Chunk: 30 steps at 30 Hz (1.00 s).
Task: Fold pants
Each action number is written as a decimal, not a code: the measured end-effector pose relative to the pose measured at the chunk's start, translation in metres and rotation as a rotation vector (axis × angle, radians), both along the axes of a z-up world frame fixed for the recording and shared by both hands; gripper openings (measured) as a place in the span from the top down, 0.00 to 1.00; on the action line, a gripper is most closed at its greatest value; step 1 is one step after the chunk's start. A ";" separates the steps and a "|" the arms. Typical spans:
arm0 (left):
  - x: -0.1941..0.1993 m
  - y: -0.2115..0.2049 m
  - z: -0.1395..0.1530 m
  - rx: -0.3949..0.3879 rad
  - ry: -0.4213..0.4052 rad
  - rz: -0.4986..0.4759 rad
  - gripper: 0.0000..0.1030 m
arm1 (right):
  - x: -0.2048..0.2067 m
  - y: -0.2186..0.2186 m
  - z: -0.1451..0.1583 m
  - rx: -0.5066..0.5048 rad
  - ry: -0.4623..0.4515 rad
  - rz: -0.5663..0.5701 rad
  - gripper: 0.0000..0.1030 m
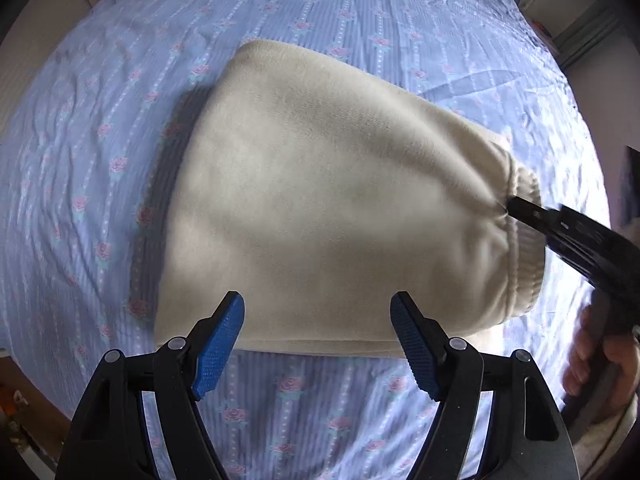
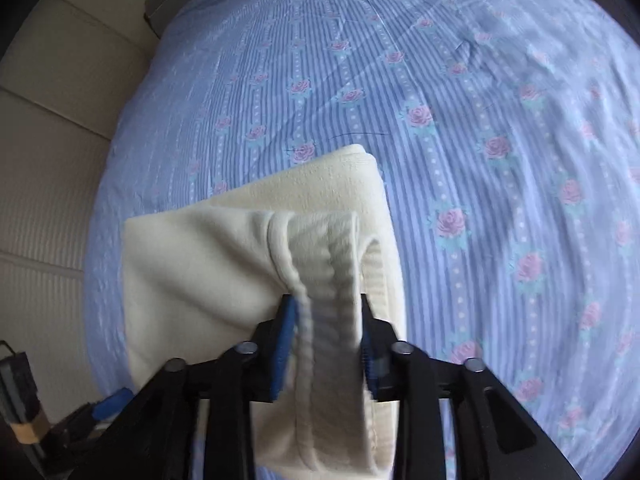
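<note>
The cream pants [image 1: 320,208] lie folded into a thick bundle on the blue floral bedsheet [image 1: 80,160]. My left gripper [image 1: 318,316] is open and empty, its blue pads just over the near edge of the bundle. My right gripper [image 2: 326,320] is shut on the ribbed waistband [image 2: 332,280] of the pants [image 2: 192,280] and lifts that end off the layers below. In the left wrist view the right gripper [image 1: 516,210] comes in from the right and pinches the waistband [image 1: 524,248].
The bedsheet [image 2: 480,120] stretches wide beyond the pants. A beige wall or headboard [image 2: 48,160] runs along the bed's left side. A dark device [image 2: 20,400] sits at the lower left. My hand [image 1: 592,360] holds the right gripper's handle.
</note>
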<state>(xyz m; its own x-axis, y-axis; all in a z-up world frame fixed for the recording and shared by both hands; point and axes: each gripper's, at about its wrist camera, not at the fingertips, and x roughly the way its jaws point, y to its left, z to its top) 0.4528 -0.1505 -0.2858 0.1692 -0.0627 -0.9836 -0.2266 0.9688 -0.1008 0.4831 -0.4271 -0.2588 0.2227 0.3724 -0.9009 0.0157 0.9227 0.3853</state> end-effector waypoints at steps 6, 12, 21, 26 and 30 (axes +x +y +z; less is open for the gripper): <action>-0.016 0.012 -0.022 0.032 0.053 0.024 0.24 | -0.055 -0.009 -0.001 -0.091 0.013 0.015 0.38; -0.036 0.013 -0.076 0.053 0.233 -0.016 0.23 | -0.094 -0.045 -0.022 -0.003 0.121 -0.116 0.38; -0.068 0.007 -0.048 0.053 0.130 -0.009 0.26 | -0.124 -0.057 -0.001 0.107 0.029 -0.146 0.15; -0.064 0.003 -0.020 0.110 0.041 -0.002 0.24 | -0.114 -0.049 -0.029 0.246 0.048 -0.144 0.15; -0.052 -0.005 -0.009 0.133 -0.001 -0.020 0.22 | -0.111 -0.045 -0.060 0.319 0.119 -0.171 0.15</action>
